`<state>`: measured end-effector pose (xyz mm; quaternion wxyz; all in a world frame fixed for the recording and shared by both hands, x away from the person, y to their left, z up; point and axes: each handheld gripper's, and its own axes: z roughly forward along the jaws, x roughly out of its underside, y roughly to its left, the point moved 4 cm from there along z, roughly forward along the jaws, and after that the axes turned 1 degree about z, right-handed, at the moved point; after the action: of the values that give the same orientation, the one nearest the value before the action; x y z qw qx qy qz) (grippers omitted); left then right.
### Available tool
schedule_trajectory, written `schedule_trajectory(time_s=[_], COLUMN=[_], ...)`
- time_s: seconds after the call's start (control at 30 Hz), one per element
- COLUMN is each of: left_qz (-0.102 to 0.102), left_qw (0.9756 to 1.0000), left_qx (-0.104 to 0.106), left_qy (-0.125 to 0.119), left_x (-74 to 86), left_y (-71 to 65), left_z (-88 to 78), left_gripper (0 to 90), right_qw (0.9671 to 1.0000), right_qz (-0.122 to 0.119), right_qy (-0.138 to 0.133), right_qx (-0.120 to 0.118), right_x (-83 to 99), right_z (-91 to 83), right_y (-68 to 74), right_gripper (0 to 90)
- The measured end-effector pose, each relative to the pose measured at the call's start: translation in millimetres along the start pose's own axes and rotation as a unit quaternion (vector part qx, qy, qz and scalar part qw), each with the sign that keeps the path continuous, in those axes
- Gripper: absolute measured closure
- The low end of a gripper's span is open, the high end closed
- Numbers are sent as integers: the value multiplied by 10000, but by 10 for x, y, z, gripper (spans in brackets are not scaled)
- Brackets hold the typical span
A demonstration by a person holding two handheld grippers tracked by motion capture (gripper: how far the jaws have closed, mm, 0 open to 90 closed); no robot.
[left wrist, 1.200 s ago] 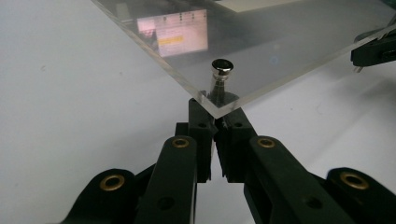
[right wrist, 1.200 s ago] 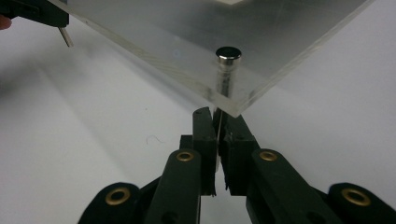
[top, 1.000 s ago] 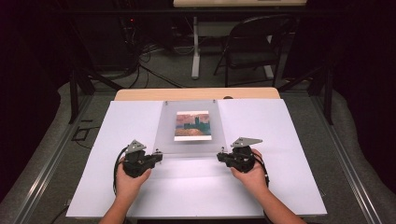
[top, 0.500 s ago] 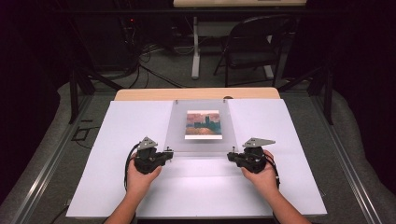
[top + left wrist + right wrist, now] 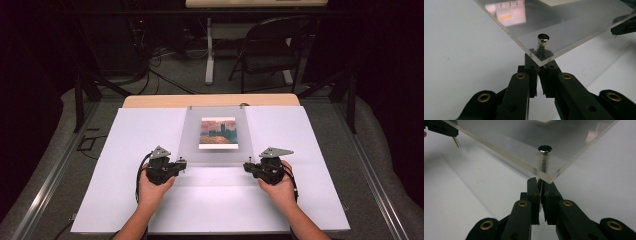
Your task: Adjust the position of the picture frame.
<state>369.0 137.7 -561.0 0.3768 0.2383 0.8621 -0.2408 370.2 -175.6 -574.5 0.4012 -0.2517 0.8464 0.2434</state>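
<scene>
The acrylic sheet [image 5: 215,135] has slid rightward, perhaps lifted; both tongs grip near corners.

No legible text, label, brand, number or sign is present. The picture [image 5: 218,133] under the clear sheet [image 5: 192,150] carries a painted scene without readable lettering. The bright reflection [image 5: 506,12] on the sheet shows rows of marks too blurred to read.
</scene>
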Motion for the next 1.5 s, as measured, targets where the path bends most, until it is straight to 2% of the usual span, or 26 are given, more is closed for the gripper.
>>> schedule_trajectory(time_s=[0.17,0.47,1.07,1.13,1.17,1.23,1.3,1.4,1.43,1.5], left_qz=[35,87,15,8,9,-8,-36,-91,-124,-120], left_qw=[10000,9997,9998,9999,9999,9999,10000,10000,9999,9999], left_qx=[39,44,136,122,98,59,26,29,37,51], left_qy=[47,210,127,119,99,83,50,6,-44,-25], left_x=[25,106,141,144,145,147,151,167,179,194], left_y=[-27,-22,-13,-12,-12,-5,6,28,35,40], left_z=[37,90,92,92,94,84,74,47,32,17], left_gripper=[848,846,839,837,828,814,747,712,650,622], right_qw=[10000,9997,9996,9997,9996,9996,9997,9997,9996,9995], right_qz=[64,43,62,121,165,155,114,60,32,29], right_qy=[35,193,191,144,152,149,109,87,71,52], right_qx=[67,171,178,164,156,170,197,237,279,297], right_x=[21,100,137,138,136,137,132,130,132,134], right_z=[-2,37,55,60,61,59,41,30,2,-8], right_y=[-37,-45,-40,-40,-43,-43,-31,-24,-4,4], right_gripper=[852,852,847,837,779,757,702,661,626,607])
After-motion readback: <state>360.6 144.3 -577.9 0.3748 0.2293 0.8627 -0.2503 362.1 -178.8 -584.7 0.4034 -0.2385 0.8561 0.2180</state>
